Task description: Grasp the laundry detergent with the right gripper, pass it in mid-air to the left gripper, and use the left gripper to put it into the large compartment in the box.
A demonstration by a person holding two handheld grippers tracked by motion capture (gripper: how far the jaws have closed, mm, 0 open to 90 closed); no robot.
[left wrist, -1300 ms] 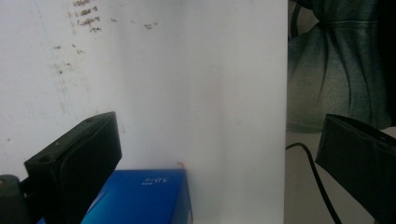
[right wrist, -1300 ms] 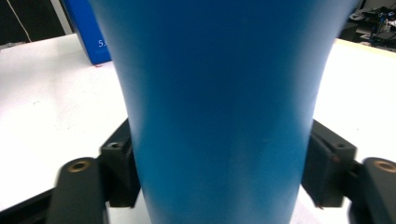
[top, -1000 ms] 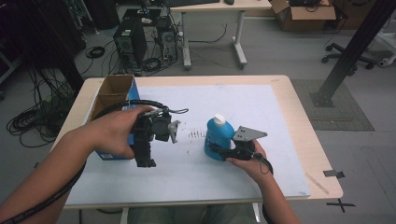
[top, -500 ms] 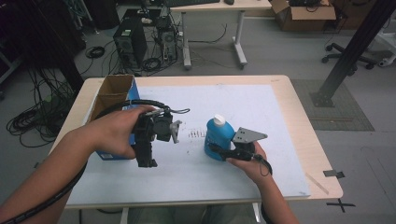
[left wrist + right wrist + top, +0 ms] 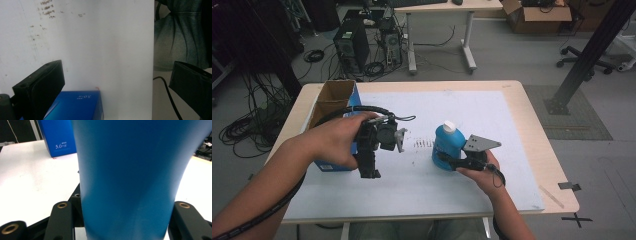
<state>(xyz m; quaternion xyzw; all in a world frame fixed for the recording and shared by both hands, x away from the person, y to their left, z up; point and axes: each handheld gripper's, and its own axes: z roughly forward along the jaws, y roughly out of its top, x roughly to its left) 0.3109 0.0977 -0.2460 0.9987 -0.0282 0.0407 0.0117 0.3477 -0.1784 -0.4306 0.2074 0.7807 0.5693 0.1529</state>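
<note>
White sheet (image 5: 492, 120) covers a wooden table (image 5: 539, 125); office floor behind with PC towers (image 5: 349, 47) and cables. Right gripper (image 5: 447, 161) is clamped on the blue bottle (image 5: 447, 145); its jaws have just been closing, bottle between them. In the right gripper view the bottle (image 5: 130, 177) sits dead centre between the two black jaws, touching both, its body rising straight up out of the frame. Bottle stands upright on the sheet, long axis vertical, white cap (image 5: 449, 126) on top pointing up, base down at the jaws. Grip is low on the body, gripper roughly level, coming in from the person's side. Left gripper (image 5: 368, 172) is well apart from the bottle, off to its left, jaws spread wide with nothing between them; it points back toward the person's edge of the table. Left gripper view shows the sheet (image 5: 100, 45) between the jaws and a blue box (image 5: 77, 106) corner just below them. That box (image 5: 337, 107), open on top, lies just beside the left gripper, on the side away from the bottle.
</note>
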